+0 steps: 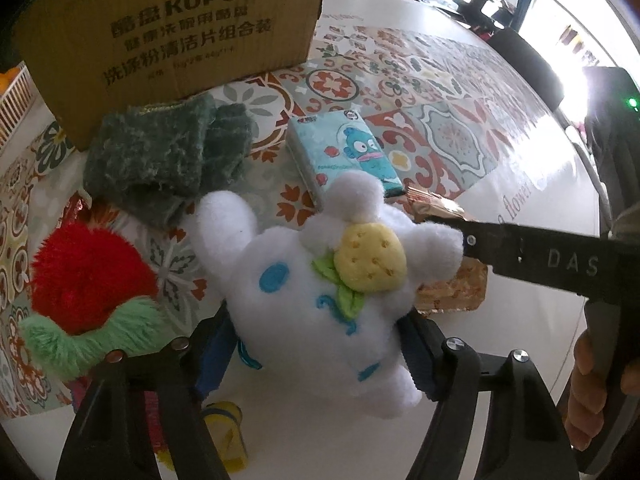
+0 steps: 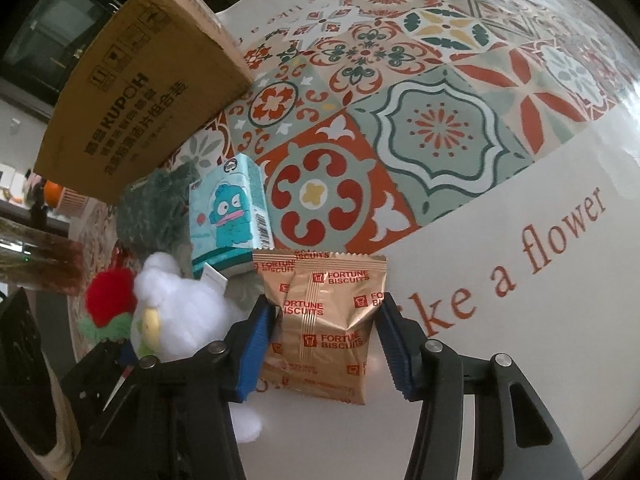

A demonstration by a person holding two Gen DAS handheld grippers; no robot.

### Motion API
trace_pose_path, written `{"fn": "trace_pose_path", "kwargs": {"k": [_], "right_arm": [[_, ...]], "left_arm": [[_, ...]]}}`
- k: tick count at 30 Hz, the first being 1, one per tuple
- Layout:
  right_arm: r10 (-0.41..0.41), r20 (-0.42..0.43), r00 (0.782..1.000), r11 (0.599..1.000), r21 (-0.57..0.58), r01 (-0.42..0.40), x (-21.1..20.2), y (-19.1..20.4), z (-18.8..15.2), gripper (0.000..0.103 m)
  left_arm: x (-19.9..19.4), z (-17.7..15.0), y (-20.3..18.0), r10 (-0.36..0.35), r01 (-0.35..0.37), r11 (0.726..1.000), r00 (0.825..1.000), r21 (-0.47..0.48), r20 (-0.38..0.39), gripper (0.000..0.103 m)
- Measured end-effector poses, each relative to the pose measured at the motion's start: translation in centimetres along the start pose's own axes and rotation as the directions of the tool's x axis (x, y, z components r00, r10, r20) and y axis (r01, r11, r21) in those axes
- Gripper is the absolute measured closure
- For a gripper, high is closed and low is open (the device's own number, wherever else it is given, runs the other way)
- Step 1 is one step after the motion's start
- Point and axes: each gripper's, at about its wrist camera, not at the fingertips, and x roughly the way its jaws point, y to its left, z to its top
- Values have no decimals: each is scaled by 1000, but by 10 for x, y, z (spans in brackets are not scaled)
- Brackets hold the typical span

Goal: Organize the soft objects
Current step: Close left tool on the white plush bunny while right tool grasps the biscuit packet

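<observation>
1. White plush toy (image 1: 320, 292): lying on the desk (image 1: 520, 184) at lower centre of the left wrist view, long axis running from lower right up to upper left of the frame, ears toward the top, yellow strawberry patch facing up.
2. Left tongs (image 1: 316, 360): straddling the plush's lower body, blue pads (image 1: 420, 364) at either flank and seemingly touching the fleece; parted wide, no clear squeeze visible, so judged not yet clenched.
3. Gold biscuit packet (image 2: 324, 328): at lower centre of the right wrist view, upright in the frame, long axis pointing away from the camera.
4. Right tongs (image 2: 324, 344): flanking the packet, right pad dimpling the foil edge, left pad just beside it; grip judged to be starting, not firm.
5. Outward: red-and-green fuzzy toy (image 1: 88, 280) left of the plush, dark green knit (image 1: 160, 164) above it, blue tissue pack (image 1: 348, 152) upper centre, cardboard box (image 1: 168, 28) at top left.
6. Judgement: each target directly between its own tongs; the next move likely calls only for closing.
</observation>
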Motion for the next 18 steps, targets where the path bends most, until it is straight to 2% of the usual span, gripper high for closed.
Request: {"fn": "trace_pose_path", "kwargs": {"k": [10, 18], "right_arm": [[-12, 16, 1000, 999, -44, 13, -17, -8, -3, 52], [9, 56, 998, 994, -110, -3, -41, -1, -3, 52]], "left_arm": [[-1, -3, -5, 3, 3, 991, 999, -132, 45, 37], [-29, -11, -13, 44, -23, 981, 993, -192, 107, 37]]}}
